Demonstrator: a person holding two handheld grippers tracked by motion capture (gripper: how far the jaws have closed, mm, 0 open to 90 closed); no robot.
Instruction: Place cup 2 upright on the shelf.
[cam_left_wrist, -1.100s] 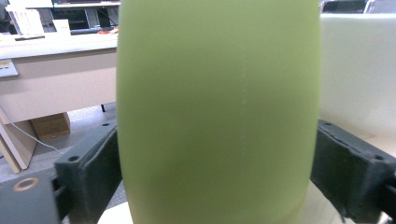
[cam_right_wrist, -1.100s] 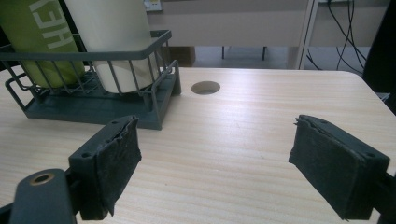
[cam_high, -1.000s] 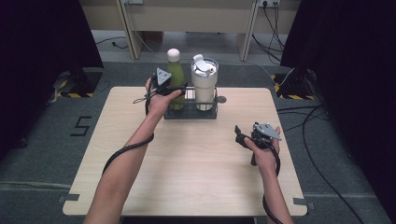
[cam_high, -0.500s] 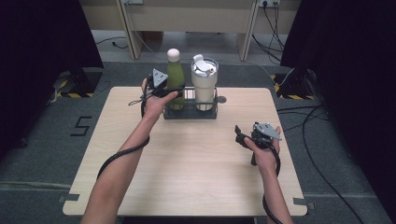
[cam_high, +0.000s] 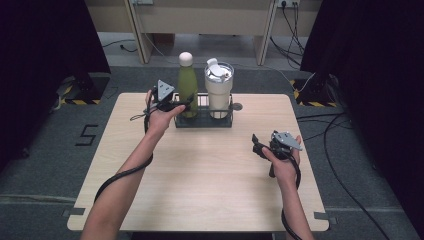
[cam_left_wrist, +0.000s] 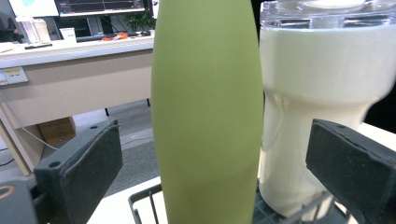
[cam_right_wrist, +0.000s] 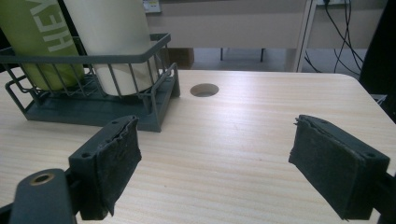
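Observation:
A green bottle (cam_high: 187, 85) with a pale cap and a cream tumbler (cam_high: 218, 90) with a clear lid stand upright side by side in a dark wire rack (cam_high: 202, 121) at the table's far edge. My left gripper (cam_high: 181, 104) is at the rack's left end, level with the bottle's body. In the left gripper view the green bottle (cam_left_wrist: 208, 116) stands between the pads (cam_left_wrist: 86, 175) with a gap on each side; the jaws have just been opening. My right gripper (cam_high: 257, 145) rests open at the table's right, nothing between its pads (cam_right_wrist: 112, 161).
The light wooden table (cam_high: 210, 175) has a round cable hole (cam_high: 237, 106) just right of the rack. Desks, cables and floor lie beyond the far edge. In the right gripper view the rack (cam_right_wrist: 93, 109) sits ahead to the left.
My left gripper has drawn back leftward from the green bottle and its jaws have widened off it. The right hand has stayed put.

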